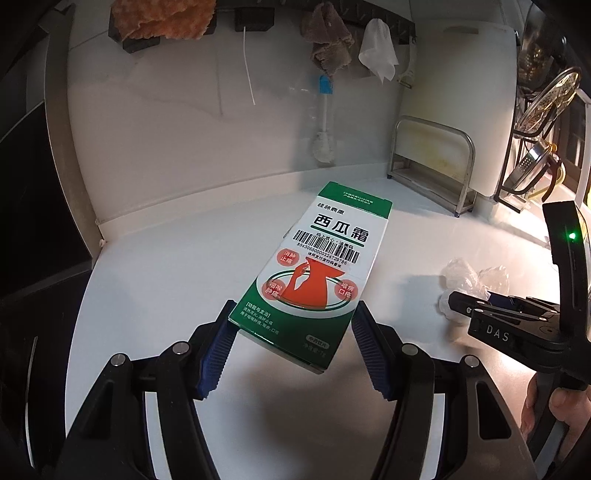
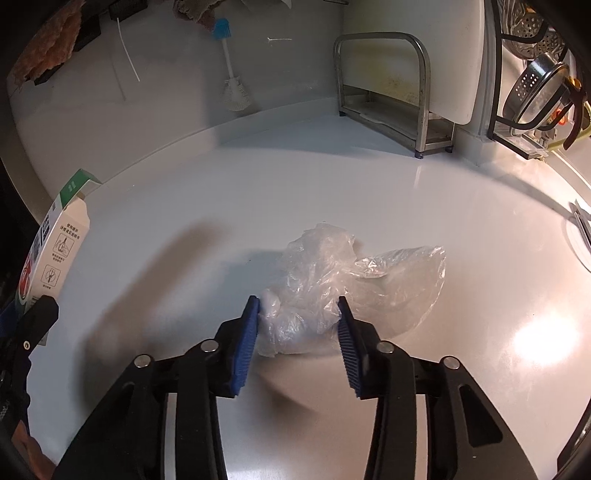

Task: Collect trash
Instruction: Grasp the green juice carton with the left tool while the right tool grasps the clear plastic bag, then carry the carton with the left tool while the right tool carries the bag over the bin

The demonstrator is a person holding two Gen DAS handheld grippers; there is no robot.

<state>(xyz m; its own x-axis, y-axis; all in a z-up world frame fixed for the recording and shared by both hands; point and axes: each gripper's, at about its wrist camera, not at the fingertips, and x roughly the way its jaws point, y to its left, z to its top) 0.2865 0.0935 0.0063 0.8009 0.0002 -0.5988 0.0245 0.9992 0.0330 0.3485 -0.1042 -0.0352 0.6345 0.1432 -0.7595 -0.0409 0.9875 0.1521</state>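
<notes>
My left gripper [image 1: 293, 314] is shut on the near end of a green and white medicine box [image 1: 317, 269] with a barcode sticker, held tilted above the white counter [image 1: 155, 280]. The box also shows at the left edge of the right wrist view [image 2: 59, 240]. My right gripper [image 2: 297, 306] is open, its blue pads on either side of the near end of a crumpled clear plastic bag [image 2: 347, 280] lying on the counter. The bag [image 1: 469, 280] and the right gripper [image 1: 495, 314] show at the right in the left wrist view.
A steel rack [image 2: 384, 92] with a white cutting board [image 2: 424, 51] stands at the back right, next to a wire rack of strainers and lids [image 2: 535, 81]. A blue-handled brush [image 2: 231, 66] leans on the back wall. Cloths [image 1: 162, 18] hang on hooks above.
</notes>
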